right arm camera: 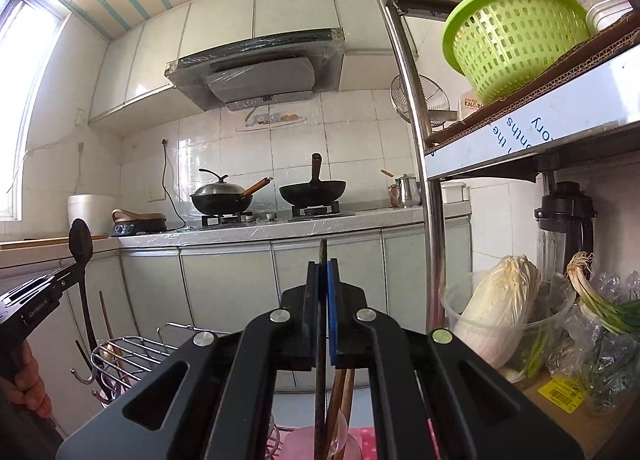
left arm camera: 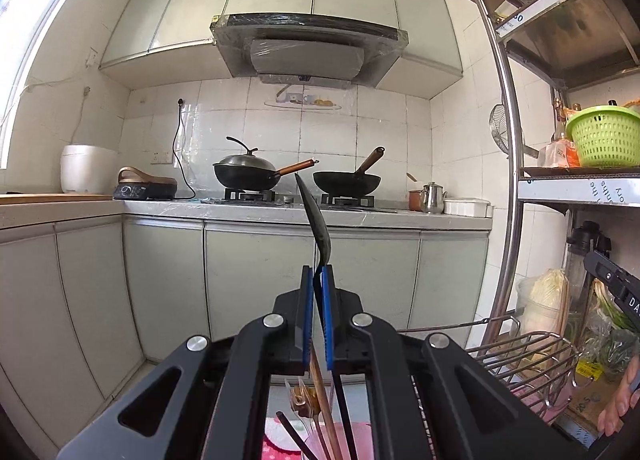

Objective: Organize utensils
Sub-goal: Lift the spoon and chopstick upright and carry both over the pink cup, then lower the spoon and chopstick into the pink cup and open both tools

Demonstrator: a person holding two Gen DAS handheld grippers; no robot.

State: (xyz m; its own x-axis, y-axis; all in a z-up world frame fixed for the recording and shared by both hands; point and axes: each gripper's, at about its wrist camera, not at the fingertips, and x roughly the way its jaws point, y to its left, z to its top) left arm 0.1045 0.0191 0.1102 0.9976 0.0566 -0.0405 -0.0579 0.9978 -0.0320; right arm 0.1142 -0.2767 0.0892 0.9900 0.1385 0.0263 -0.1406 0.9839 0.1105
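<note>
Left wrist view shows the left gripper (left arm camera: pixel 319 280) pinching a dark spoon (left arm camera: pixel 316 216) whose bowl rises above the jaws, its handle hidden below among other utensils, while the right gripper (right arm camera: pixel 323 276) clamps a thin dark stick (right arm camera: pixel 322 256), perhaps a chopstick, its lower end lost beneath the jaws.
</note>
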